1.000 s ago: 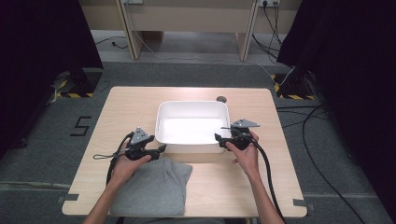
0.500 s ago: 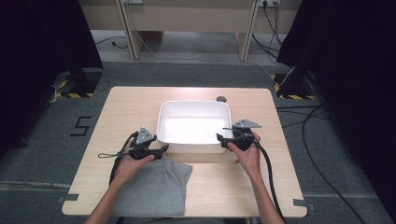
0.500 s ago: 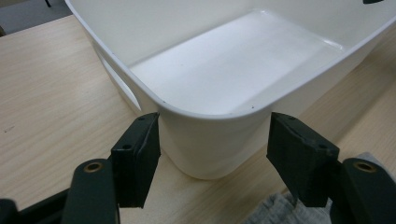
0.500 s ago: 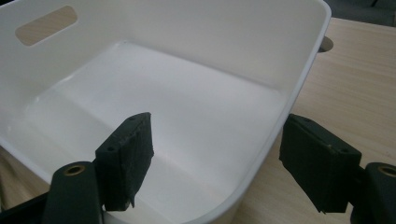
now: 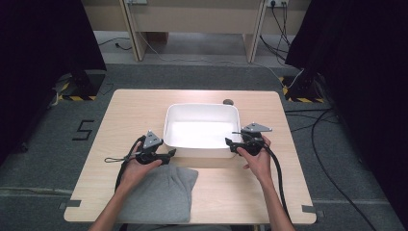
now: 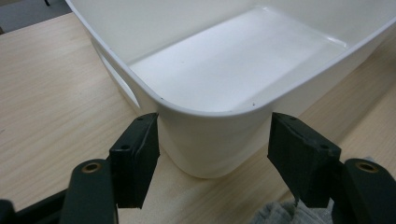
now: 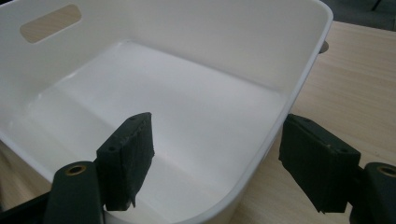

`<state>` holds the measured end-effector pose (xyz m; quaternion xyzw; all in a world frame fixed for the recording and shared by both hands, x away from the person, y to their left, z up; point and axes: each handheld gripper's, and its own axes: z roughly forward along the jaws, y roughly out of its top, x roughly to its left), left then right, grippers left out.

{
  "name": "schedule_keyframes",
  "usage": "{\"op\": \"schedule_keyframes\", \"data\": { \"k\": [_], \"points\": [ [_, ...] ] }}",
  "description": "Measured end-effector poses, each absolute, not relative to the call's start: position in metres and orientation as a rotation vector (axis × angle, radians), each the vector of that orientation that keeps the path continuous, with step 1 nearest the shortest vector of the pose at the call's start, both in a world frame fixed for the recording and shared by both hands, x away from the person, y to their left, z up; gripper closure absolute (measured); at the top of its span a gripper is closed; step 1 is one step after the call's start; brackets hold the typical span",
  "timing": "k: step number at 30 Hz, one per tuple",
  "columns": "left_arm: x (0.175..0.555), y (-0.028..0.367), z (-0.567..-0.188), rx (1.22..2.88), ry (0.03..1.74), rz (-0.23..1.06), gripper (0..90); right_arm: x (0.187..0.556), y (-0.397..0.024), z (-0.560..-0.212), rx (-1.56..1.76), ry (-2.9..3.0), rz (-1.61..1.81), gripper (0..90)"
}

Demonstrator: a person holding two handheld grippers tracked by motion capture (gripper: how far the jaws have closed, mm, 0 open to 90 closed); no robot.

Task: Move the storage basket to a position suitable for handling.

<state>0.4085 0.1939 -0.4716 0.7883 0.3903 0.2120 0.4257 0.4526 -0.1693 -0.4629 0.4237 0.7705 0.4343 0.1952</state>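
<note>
While the white bin sat mid-bench, the left hand-held gripper stood wide apart, its jaws flanking the bin's near left corner. The right hand-held gripper also gaped wide, one jaw inside the bin, one outside its right wall. A grey cloth lay near the bench's front edge, under the left hand.

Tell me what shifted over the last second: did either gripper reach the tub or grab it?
The left gripper moved right, up to the near left corner of the white tub; its open jaws now flank that corner without clamping. The right gripper edged slightly inward at the near right corner, jaws open astride the tub wall, one inside, one outside. Nothing was taken hold of. The tub and the grey cloth stayed where they were.
</note>
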Motion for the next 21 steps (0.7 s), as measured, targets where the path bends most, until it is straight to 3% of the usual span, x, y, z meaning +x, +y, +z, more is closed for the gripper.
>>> {"op": "schedule_keyframes", "data": {
  "k": [21],
  "points": [
    [0.4074, 0.1905, -0.473, 1.993, 0.978, 0.558, 32.7, 0.4621, -0.1748, -0.4666, 1.153, 2.184, 1.236, 31.8]
  ]
}}
